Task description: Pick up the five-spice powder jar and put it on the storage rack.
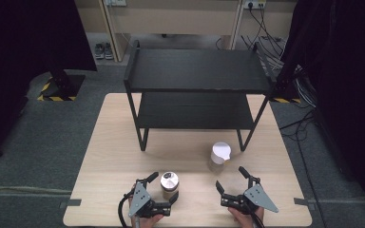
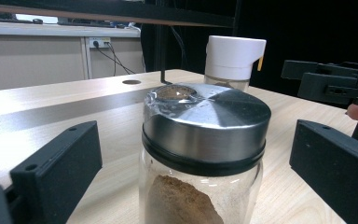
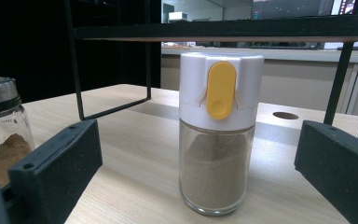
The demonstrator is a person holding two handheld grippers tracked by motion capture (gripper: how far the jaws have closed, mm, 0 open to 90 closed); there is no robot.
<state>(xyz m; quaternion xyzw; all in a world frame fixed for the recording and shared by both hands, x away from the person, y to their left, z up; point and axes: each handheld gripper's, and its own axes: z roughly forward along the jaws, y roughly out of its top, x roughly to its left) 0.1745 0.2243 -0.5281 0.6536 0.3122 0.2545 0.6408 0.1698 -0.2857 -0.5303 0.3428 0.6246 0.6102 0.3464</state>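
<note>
The left tool [image 1: 163, 188] stands released, its jaws wide on either side of the jar [image 1: 169, 185] without touching it. The jar, steel-lidded with brown powder inside, stands upright on the tabletop [image 1: 114, 142], near the front edge and well in front of the rack [image 1: 197, 71]. The right tool [image 1: 232, 179] is released too, empty, pointing toward the rack. The shaker [image 1: 219, 156], white-capped, stands between that tool and the rack's right leg.

Steel-lid spice jar [image 2: 203, 163] btwn open left claw [image 2: 196, 177]
</note>
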